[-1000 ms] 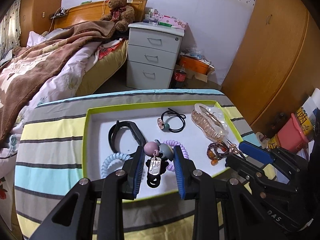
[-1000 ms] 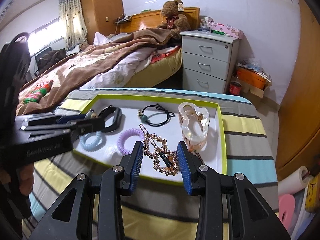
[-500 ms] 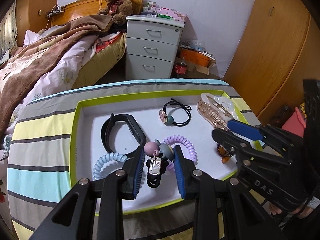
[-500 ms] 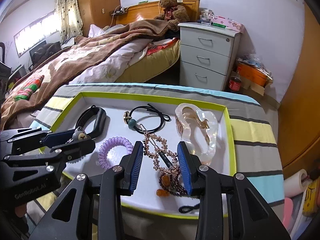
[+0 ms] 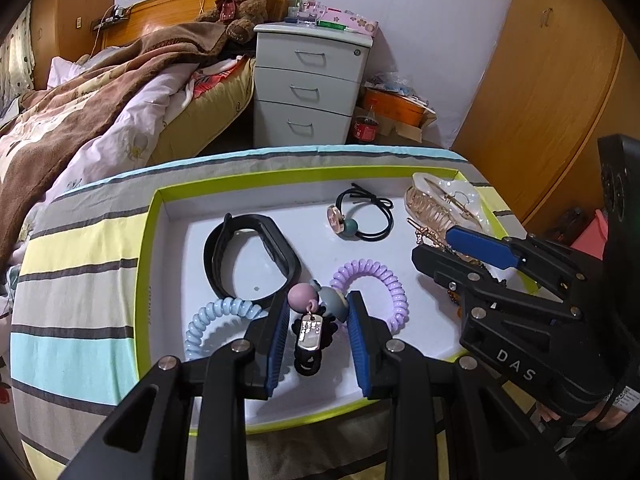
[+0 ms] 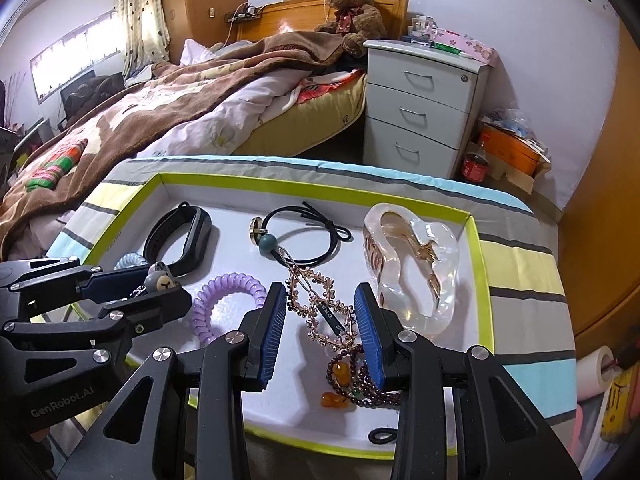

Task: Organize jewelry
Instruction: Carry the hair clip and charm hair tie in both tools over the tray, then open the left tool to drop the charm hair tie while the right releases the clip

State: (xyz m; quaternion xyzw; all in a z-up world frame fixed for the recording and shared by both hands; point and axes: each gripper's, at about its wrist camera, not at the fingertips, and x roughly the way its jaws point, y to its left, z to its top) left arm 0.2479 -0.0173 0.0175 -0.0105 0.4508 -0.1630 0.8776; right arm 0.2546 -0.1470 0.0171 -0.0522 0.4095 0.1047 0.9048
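Two hand-held grippers reach over a white tray with a lime-green rim on a table covered by a striped cloth.

The left gripper is closed on a hair tie with pink and grey bead charms and a metal tag, which dangles between its blue pads over the near part of the tray.

The right gripper holds a rose-gold beaded hair clip between its pads, over the near right part of the tray. The clip looks pinched at its edges, though how firm the contact is stays hard to judge.

Already lying in the tray: a black wristband, a black hair tie with a teal bead, a clear claw clip, a purple spiral hair tie, a blue spiral hair tie and a dark beaded bracelet with amber beads.

Judging by this, most pieces are placed; the two held items appear to be the last, still to be set down.
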